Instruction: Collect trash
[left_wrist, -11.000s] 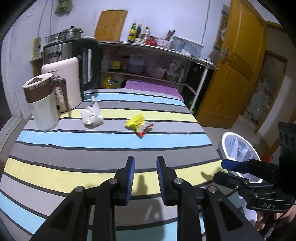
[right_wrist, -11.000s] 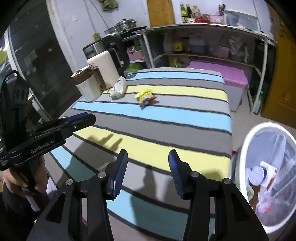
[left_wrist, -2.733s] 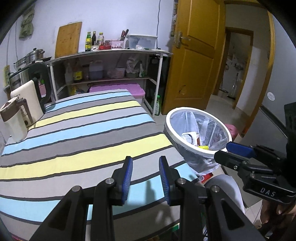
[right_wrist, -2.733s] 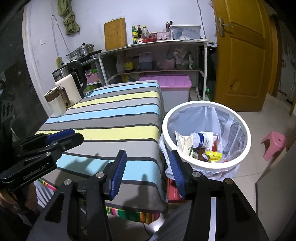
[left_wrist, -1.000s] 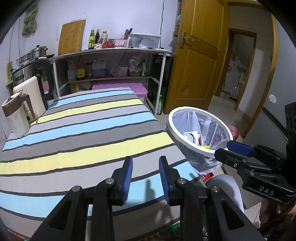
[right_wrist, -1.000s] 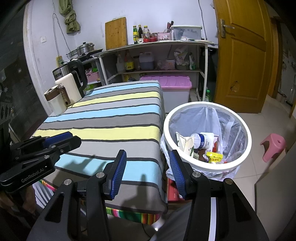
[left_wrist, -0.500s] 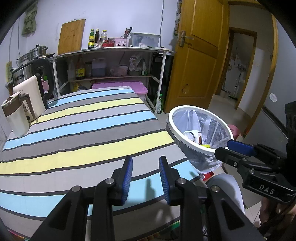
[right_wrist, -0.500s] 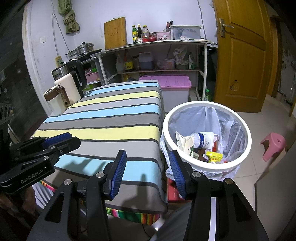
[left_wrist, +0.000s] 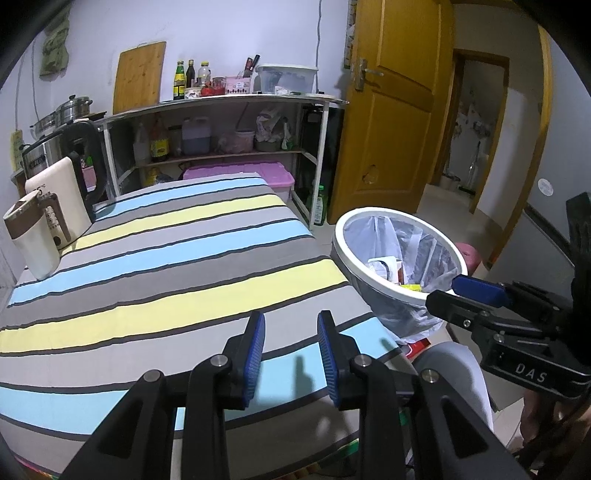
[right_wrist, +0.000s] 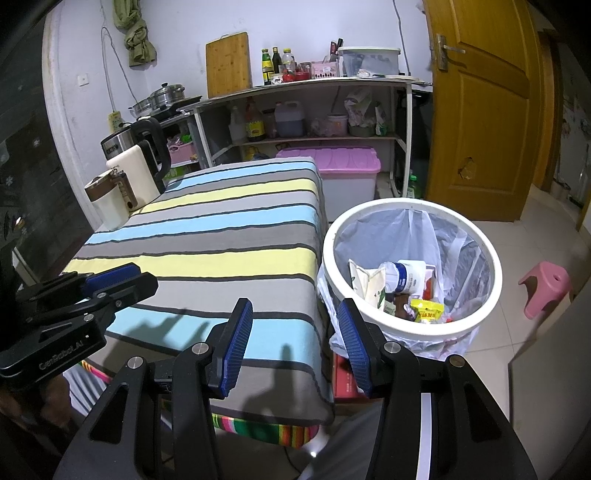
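A white trash bin (right_wrist: 476, 325) with a clear liner stands on the floor right of the striped table (right_wrist: 221, 236). Inside lie a yellow snack wrapper (right_wrist: 426, 310), a plastic bottle (right_wrist: 404, 275) and other packets. The bin also shows in the left wrist view (left_wrist: 347, 254). My left gripper (left_wrist: 290, 328) is open and empty above the table's near edge (left_wrist: 166, 295). My right gripper (right_wrist: 293, 325) is open and empty over the table's near right corner, beside the bin. No trash shows on the table.
A white jug (left_wrist: 31, 240) and an electric kettle (left_wrist: 70, 177) stand at the table's far left. A shelf rack (right_wrist: 306, 107), a pink storage box (right_wrist: 332, 166), a yellow door (right_wrist: 476, 110) and a pink stool (right_wrist: 546, 284) surround the table.
The snack wrapper and crumpled tissue seen on the table 11 s ago are gone from it. Over the last second both grippers have barely moved and stayed open.
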